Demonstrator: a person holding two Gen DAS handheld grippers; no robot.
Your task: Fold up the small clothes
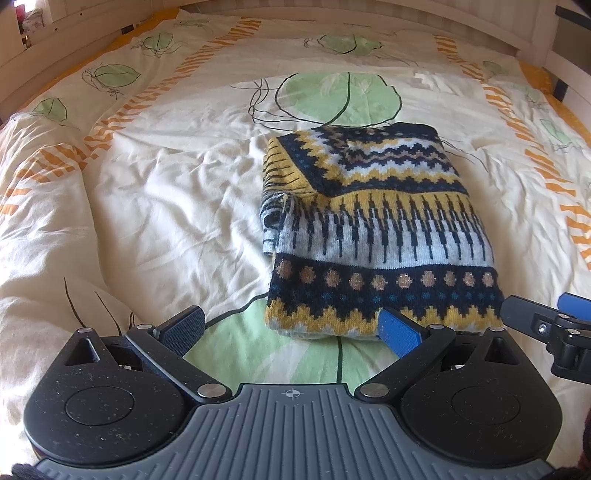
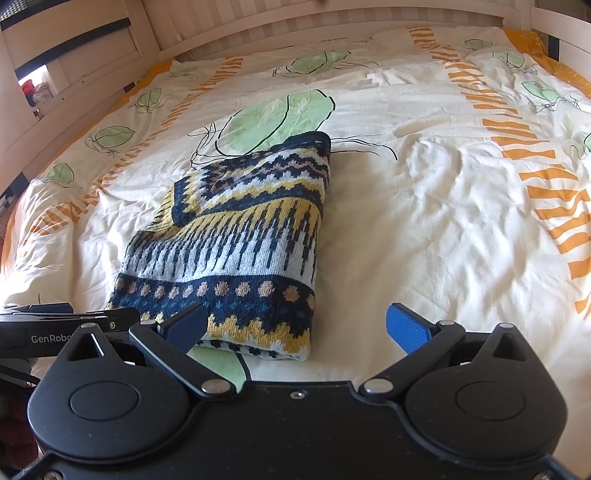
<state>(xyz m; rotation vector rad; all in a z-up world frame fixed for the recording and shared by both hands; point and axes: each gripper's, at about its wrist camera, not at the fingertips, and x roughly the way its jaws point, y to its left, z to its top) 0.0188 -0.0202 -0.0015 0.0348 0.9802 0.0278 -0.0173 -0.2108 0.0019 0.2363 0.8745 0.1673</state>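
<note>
Sweater (image 1: 373,229) folded on leaf-print duvet (image 1: 166,192) — wooden bed frame (image 2: 332,18)

Both views are brightly lit by warm daylight. The pale duvet (image 2: 424,229) is nearly washed out in places, and its creases are picked out by soft shadows. Straight edges are bent by fisheye distortion toward the borders, where the corners are darkened.

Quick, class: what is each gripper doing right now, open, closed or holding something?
Left gripper: open, holding nothing, just short of the folded sweater.
Right gripper: open, holding nothing, at the sweater's near right corner.
</note>
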